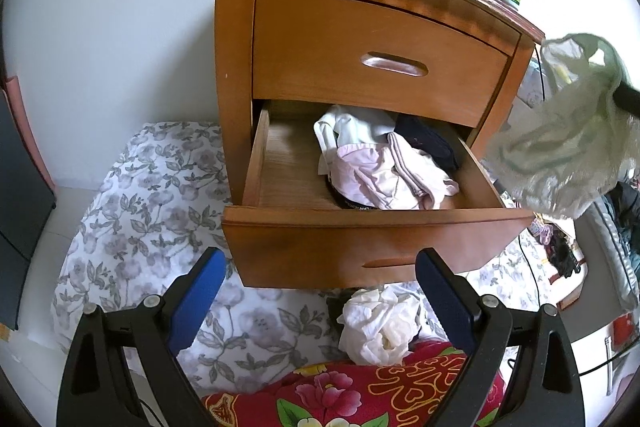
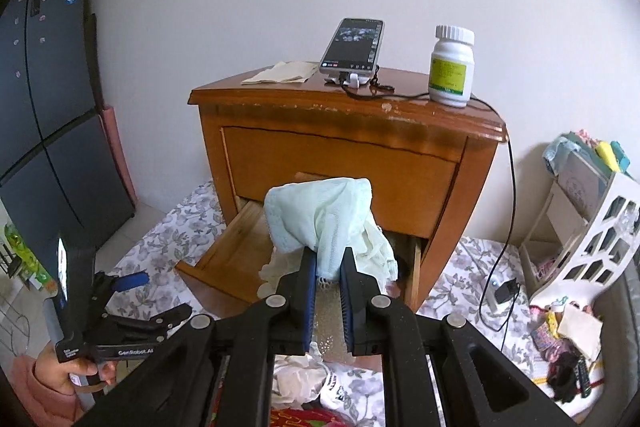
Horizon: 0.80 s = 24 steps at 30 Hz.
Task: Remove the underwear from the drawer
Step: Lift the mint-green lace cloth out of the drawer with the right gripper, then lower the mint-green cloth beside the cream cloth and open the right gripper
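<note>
Item held: pale green underwear (image 2: 328,223), clamped in your right hand-held gripper (image 2: 328,279), lifted clear above the open drawer (image 1: 280,171). Left hand-held gripper (image 1: 320,275): released, empty, below the drawer front. Carry the garment clear; avoid snagging. Drawer: roughly three garments (image 1: 384,163) ahead. Nightstand: one phone (image 2: 352,45), one bottle (image 2: 450,67).

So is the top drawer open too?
No, the top drawer sits shut in the nightstand; only the bottom drawer is pulled out.
</note>
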{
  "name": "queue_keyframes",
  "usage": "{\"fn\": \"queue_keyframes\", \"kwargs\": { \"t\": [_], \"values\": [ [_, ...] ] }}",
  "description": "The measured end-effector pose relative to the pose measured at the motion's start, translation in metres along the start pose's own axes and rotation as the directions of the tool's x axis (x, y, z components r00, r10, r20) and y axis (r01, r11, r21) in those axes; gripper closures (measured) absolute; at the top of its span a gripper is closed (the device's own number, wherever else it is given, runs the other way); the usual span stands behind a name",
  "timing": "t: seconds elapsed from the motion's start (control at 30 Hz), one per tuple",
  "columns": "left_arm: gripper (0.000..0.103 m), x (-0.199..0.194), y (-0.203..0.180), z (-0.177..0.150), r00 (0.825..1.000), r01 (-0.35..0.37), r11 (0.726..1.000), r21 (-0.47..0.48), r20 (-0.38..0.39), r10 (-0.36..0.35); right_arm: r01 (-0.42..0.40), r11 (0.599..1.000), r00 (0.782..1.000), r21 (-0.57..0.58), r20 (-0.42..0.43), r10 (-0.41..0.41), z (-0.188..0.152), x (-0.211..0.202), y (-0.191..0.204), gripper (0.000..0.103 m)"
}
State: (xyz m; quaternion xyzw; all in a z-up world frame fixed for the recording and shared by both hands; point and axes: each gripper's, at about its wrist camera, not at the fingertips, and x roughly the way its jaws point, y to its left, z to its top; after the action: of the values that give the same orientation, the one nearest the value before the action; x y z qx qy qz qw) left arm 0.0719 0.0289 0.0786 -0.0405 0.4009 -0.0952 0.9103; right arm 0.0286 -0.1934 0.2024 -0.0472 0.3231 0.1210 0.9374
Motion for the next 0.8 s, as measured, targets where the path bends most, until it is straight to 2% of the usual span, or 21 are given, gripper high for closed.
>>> {"fn": "queue_keyframes", "kwargs": {
  "t": [0.4, 0.8],
  "values": [
    [0.007, -0.002, -0.005, -0.001, 1.000, -0.014, 1.000, 0.020, -0.008, 0.014, -0.041, 0.998, 0.996, 0.044, -0.076, 0.045, -0.040, 0.016, 0.006, 0.091],
    [0.007, 0.004, -0.006, -0.003, 0.999, -0.015, 0.999, 0.035, -0.033, 0.016, -0.060, 0.996, 0.980, 0.070, -0.185, 0.072, -0.072, 0.048, 0.011, 0.091]
  ]
}}
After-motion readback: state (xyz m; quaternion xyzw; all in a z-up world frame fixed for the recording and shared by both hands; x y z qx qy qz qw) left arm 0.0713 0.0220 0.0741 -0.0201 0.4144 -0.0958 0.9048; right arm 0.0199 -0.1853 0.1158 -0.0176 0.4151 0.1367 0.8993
